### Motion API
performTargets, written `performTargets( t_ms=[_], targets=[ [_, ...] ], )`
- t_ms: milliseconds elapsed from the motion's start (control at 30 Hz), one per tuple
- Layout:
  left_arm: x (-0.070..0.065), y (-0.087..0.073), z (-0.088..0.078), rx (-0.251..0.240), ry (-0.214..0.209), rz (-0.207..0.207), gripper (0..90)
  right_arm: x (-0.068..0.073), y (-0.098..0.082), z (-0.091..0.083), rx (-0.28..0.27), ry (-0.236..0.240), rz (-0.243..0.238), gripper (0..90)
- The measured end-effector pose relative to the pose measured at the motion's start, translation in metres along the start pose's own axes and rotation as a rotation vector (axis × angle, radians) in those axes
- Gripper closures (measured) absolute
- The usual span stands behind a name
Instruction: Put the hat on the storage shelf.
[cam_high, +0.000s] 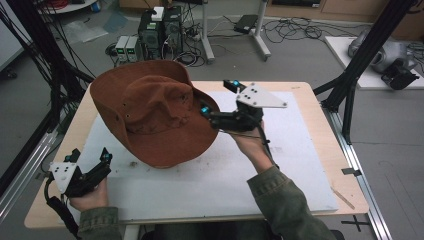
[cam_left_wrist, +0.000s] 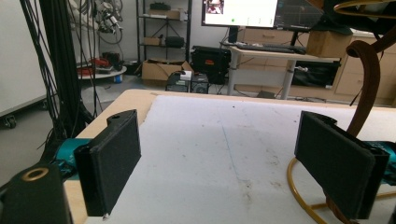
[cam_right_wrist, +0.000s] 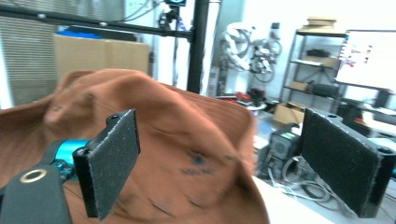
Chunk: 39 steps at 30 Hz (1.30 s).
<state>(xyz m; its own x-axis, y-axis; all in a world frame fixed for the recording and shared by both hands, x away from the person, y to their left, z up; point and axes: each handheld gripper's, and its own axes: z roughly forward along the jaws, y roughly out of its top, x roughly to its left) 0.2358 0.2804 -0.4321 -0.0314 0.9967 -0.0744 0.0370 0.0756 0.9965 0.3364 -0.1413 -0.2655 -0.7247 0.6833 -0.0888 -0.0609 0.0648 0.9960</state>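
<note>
A brown wide-brimmed hat (cam_high: 150, 112) stands tilted at the back left of the white mat (cam_high: 300, 150), its crown facing me. My right gripper (cam_high: 217, 97) is raised at the hat's right brim, jaws open and turned toward it. In the right gripper view the hat (cam_right_wrist: 187, 154) lies behind and between the open jaws of the right gripper (cam_right_wrist: 224, 163), with no pad pressing on it. My left gripper (cam_high: 90, 154) rests open at the mat's front left corner. The left gripper view has the open left gripper (cam_left_wrist: 224, 163), bare mat ahead, the hat's brim (cam_left_wrist: 366, 84) and a yellow wire ring (cam_left_wrist: 299, 191) at the right.
The mat lies on a wooden table (cam_high: 310, 90). Black frame posts (cam_high: 350, 75) stand at both sides of the table. Computer cases (cam_high: 160, 30) and cables sit on the floor behind it. A monitor (cam_left_wrist: 240, 11) and desks are farther back.
</note>
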Motion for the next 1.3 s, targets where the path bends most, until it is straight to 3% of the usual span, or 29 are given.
performTargets(
  t_ms=[233, 333, 367, 400, 600, 667, 700, 833, 1067, 1200, 1300],
  targets=[
    [0.0, 0.0, 0.0, 0.002, 0.001, -0.002, 14.7, -0.033, -0.006, -0.042, 0.016, -0.111, 0.022, 11.9],
    [0.0, 0.0, 0.0, 0.002, 0.0, -0.002, 14.7, -0.043, -0.017, -0.063, 0.027, -0.186, 0.039, 11.7],
    [0.0, 0.0, 0.0, 0.0, 0.001, -0.004, 14.7, -0.043, -0.017, -0.063, 0.027, -0.186, 0.039, 11.7],
    [0.0, 0.0, 0.0, -0.001, -0.001, -0.005, 14.7, -0.049, -0.027, -0.078, 0.034, -0.239, 0.051, 11.7],
    [0.0, 0.0, 0.0, -0.003, 0.002, -0.006, 14.6, -0.061, -0.058, -0.121, 0.075, -0.439, 0.084, 11.0],
    [-0.001, 0.0, 0.0, -0.003, 0.002, -0.008, 14.7, -0.062, -0.063, -0.127, 0.072, -0.466, 0.085, 11.0],
    [-0.001, 0.0, 0.001, -0.004, -0.002, -0.005, 14.6, -0.064, -0.073, -0.137, 0.068, -0.507, 0.102, 11.0],
    [-0.002, 0.0, 0.002, -0.003, -0.004, -0.005, 14.7, -0.066, -0.093, -0.149, 0.081, -0.542, 0.135, 11.0],
    [-0.002, 0.0, 0.002, -0.002, -0.001, -0.004, 14.7, -0.067, -0.126, -0.155, 0.088, -0.555, 0.17, 11.0],
    [-0.002, 0.0, 0.002, -0.005, 0.0, -0.004, 14.7, -0.065, -0.147, -0.156, 0.11, -0.593, 0.146, 11.0],
    [-0.003, 0.0, 0.002, -0.001, -0.003, -0.004, 14.7, -0.062, -0.153, -0.158, 0.108, -0.622, 0.145, 11.0]
  ],
)
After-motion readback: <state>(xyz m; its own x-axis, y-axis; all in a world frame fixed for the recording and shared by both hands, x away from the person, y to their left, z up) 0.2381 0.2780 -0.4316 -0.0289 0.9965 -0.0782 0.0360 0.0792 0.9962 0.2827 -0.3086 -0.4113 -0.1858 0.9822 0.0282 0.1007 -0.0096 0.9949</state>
